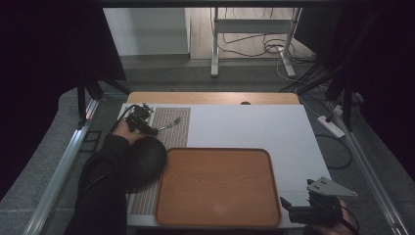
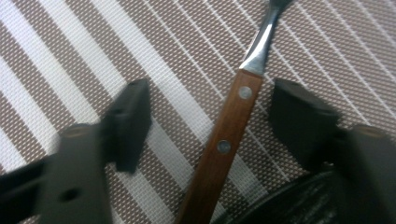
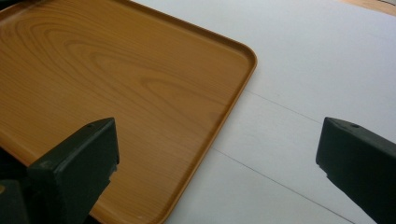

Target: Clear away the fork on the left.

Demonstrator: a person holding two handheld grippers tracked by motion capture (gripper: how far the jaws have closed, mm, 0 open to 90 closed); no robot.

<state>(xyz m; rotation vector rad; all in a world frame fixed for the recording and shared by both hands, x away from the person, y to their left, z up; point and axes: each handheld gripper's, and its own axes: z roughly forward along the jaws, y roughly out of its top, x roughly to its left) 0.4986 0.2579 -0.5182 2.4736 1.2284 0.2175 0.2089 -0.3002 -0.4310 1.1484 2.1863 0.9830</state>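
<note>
Fork [image 2: 232,126] lies flat on the striped mat [image 2: 70,56], right between the jaws of my left tool [image 2: 210,112]. I see its wooden handle with two rivets running up the middle of the gap and the metal neck leading off ahead of the tool; the tines are cut off at the top edge. The jaws are spread wide, one on each side of the handle, neither touching it. A dark round object [image 2: 299,205] sits just under the jaw on the right of that view; I cannot tell what it is.

From the high view, the left tool [image 1: 155,130] is at the far left of the tabletop [image 1: 254,125], over the mat [image 1: 177,128], with the fork [image 1: 170,124] just ahead of it. My right tool [image 1: 285,205] rests near the tray [image 1: 220,188], at its near right corner, jaws spread with nothing between them, the tray [image 3: 116,84] to one side.
</note>
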